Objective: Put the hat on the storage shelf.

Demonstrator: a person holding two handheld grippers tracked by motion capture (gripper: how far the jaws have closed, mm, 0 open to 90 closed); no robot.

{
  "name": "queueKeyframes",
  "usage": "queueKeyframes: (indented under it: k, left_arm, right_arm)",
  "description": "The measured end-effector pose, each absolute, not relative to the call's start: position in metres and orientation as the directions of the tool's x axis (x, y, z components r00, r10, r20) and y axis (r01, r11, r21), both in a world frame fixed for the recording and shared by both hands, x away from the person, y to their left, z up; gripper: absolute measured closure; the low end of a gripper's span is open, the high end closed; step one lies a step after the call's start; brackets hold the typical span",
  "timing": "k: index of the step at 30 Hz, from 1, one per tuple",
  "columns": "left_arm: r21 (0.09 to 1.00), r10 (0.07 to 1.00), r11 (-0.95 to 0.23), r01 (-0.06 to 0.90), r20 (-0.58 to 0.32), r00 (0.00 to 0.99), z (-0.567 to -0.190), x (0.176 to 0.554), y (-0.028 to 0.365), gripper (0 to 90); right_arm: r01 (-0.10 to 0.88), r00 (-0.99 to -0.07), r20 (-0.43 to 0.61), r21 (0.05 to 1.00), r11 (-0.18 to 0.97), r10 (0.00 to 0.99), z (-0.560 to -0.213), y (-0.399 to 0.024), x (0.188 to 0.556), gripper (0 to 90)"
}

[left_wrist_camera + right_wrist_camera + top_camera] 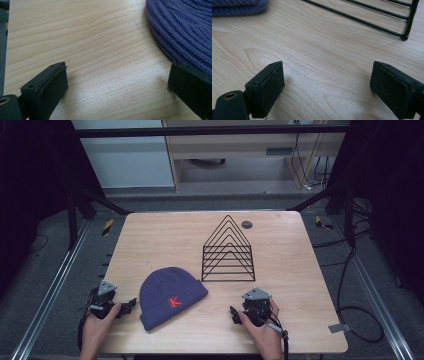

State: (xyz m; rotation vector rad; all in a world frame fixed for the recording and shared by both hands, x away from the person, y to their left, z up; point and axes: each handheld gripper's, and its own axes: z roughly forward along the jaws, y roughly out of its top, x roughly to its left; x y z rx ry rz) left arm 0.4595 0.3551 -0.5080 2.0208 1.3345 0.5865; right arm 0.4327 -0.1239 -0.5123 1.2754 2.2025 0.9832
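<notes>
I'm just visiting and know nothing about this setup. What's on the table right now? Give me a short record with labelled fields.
surface: wooden table
hat: purple knit beanie with a red letter K, lying flat near the front edge
rack: black wire rack with a peaked top, standing behind the beanie and to its right
small item: dark round disc on the table, beyond the rack
left gripper: open, holding nothing, just left of the beanie
right gripper: open, holding nothing, in front of the rack
</notes>
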Motion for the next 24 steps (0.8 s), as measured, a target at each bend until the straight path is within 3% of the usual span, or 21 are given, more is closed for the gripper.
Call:
queueKeyframes:
  k: [9, 10, 19, 24]
  left_arm:
    - [0.717, 0.912, -0.294, 0.632, 0.013, 0.409, -0.506, 0.459, 0.358, 3.9]
    - [0.719, 0.910, -0.294, 0.630, 0.010, 0.414, -0.501, 0.458, 0.359, 7.6]
    - [0.737, 0.891, -0.300, 0.606, -0.011, 0.455, -0.464, 0.474, 0.352, 8.4]
    - [0.690, 0.875, -0.386, 0.612, 0.065, 0.479, -0.442, 0.494, 0.329, 12.2]
  right_arm:
    - [0.579, -0.497, -0.001, 0.745, 0.332, 0.868, -0.512, -0.124, 0.433, 12.2]
    - [0.580, -0.496, 0.000, 0.745, 0.331, 0.868, -0.512, -0.124, 0.433, 12.1]
    - [0.578, -0.493, -0.003, 0.746, 0.331, 0.870, -0.512, -0.123, 0.432, 12.4]
    - [0.579, -0.493, -0.003, 0.746, 0.331, 0.870, -0.512, -0.123, 0.432, 12.4]
